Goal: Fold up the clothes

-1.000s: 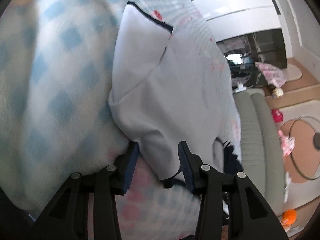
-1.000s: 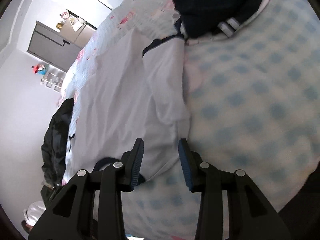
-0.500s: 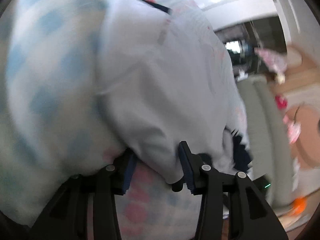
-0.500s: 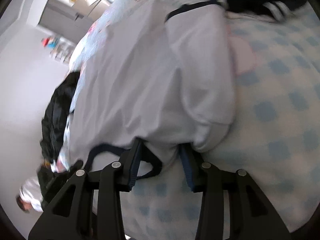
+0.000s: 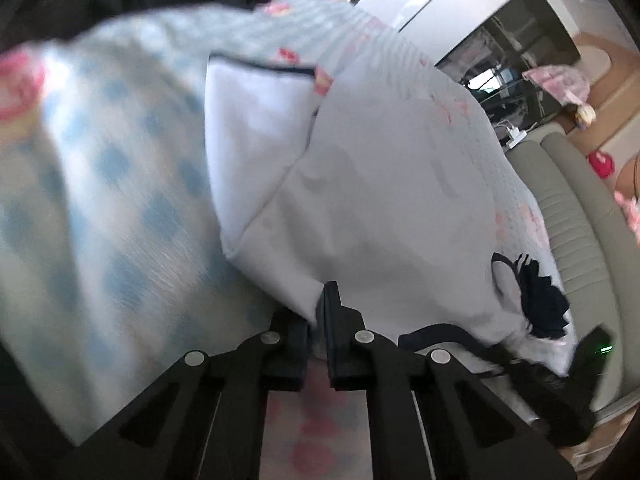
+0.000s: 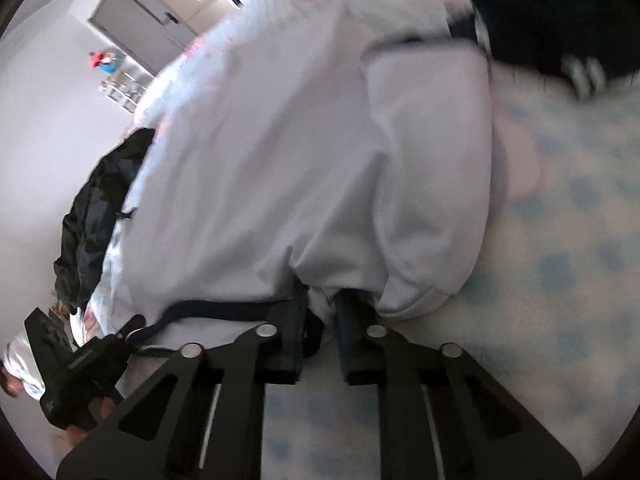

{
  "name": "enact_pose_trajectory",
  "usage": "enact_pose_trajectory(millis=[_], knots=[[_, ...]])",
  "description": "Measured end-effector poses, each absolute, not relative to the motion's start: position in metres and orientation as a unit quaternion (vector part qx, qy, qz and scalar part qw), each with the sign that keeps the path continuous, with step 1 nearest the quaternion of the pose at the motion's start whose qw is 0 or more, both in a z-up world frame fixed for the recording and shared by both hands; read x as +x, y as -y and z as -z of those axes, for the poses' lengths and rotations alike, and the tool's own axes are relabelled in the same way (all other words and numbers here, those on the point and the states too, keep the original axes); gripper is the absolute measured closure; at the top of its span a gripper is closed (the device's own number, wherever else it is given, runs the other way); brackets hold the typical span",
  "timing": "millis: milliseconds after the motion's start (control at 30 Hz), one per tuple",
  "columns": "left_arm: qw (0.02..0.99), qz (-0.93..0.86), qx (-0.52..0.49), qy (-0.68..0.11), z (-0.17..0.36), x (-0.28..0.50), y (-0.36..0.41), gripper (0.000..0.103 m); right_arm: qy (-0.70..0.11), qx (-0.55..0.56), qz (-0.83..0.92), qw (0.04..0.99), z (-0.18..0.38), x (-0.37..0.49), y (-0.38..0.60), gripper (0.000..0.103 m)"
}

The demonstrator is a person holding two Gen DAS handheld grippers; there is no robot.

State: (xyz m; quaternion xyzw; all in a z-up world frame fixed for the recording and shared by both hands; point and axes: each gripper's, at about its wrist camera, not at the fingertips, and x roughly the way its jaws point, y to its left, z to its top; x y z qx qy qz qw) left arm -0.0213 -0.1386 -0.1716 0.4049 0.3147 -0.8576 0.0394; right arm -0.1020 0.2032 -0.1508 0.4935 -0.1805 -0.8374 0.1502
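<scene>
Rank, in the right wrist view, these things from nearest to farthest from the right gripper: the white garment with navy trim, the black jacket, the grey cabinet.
1. White garment with navy trim: its edge sits between the closing jaws of the right gripper.
2. Black jacket: left, at the bed's edge.
3. Grey cabinet: top left, against the wall.

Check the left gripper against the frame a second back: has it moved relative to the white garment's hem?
Yes. The left gripper was open around the white garment hem; it is now shut on it, and the checked blanket has shifted.
</scene>
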Motion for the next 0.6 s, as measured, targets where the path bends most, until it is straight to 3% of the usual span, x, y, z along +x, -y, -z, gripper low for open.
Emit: enact_pose_trajectory(millis=[133,267,400,467,567,600], knots=[[0.01,0.869,0.394,-0.299,0.145,-0.006,0.138,0.097,0.143,0.449,0.866,0.169,0.105,-0.086,-0.196,0.094],[-0.006,0.876,0.395,-0.278,0.126,0.009,0.131,0.097,0.154,0.425,0.872,0.191,0.078,-0.064,-0.204,0.094],[0.025,0.851,0.459,-0.255,0.144,0.008,0.122,0.093,0.153,0.46,0.85,0.207,0.098,-0.029,-0.222,0.094],[0.023,0.822,0.482,-0.303,0.159,0.012,0.132,0.092,0.139,0.513,0.823,0.199,0.131,-0.026,-0.22,0.093],[0.026,0.818,0.468,-0.334,0.151,0.029,0.142,0.083,0.169,0.54,0.798,0.206,0.152,-0.017,-0.226,0.09],[0.031,0.825,0.458,-0.329,0.143,0.035,0.143,0.074,0.174,0.535,0.8,0.208,0.149,-0.015,-0.23,0.09]])
